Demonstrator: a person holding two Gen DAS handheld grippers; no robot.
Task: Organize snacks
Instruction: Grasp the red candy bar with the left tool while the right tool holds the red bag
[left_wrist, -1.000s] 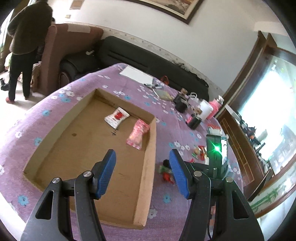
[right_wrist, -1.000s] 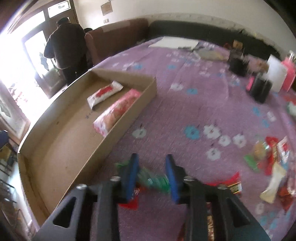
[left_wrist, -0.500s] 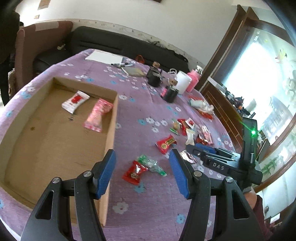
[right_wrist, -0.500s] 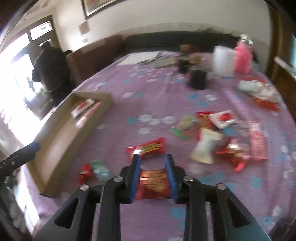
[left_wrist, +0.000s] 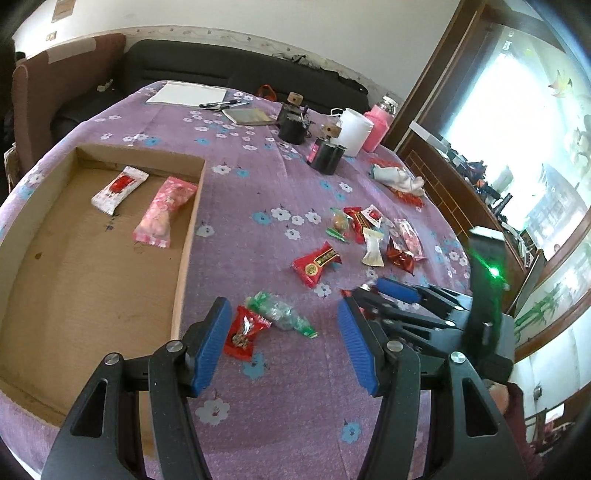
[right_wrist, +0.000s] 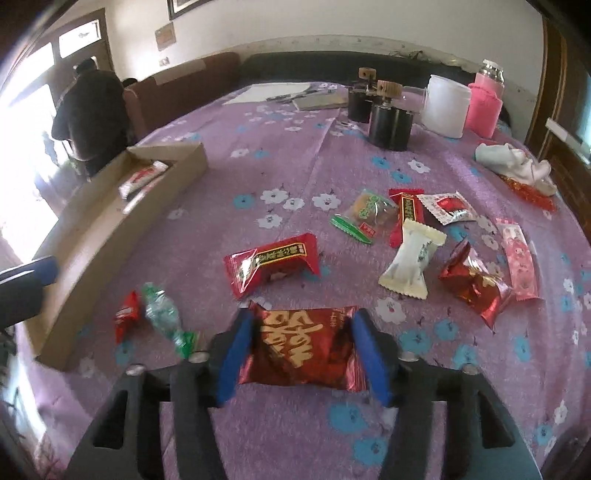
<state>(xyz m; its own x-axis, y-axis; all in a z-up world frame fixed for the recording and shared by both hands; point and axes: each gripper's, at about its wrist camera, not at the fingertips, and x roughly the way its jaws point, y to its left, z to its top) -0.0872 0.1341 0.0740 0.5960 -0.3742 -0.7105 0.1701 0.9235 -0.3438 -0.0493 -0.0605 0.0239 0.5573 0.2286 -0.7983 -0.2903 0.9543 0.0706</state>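
Observation:
A shallow cardboard box (left_wrist: 92, 280) lies on the purple flowered tablecloth at left, holding a white-red packet (left_wrist: 119, 189) and a pink packet (left_wrist: 162, 209). My left gripper (left_wrist: 282, 345) is open above a small red candy (left_wrist: 243, 330) and a green-clear wrapper (left_wrist: 282, 314) beside the box. My right gripper (right_wrist: 303, 350) has its jaws around a dark red foil snack (right_wrist: 303, 343) on the cloth, close to both pads; the grip is not clear. More snacks lie beyond: a red packet (right_wrist: 273, 264), a white packet (right_wrist: 412, 264), a red foil packet (right_wrist: 474, 284).
Two black grinders (right_wrist: 389, 123), a white jar (right_wrist: 445, 107) and a pink bottle (right_wrist: 484, 109) stand at the table's far side, with papers and pens (left_wrist: 192, 94). A crumpled white cloth (right_wrist: 513, 162) lies far right. A sofa and a standing person (right_wrist: 92, 114) are behind.
My left gripper has swung from over the box to the table beside it. My right gripper left the green wrapper, moved right to the dark red foil snack, and its jaws widened around it.

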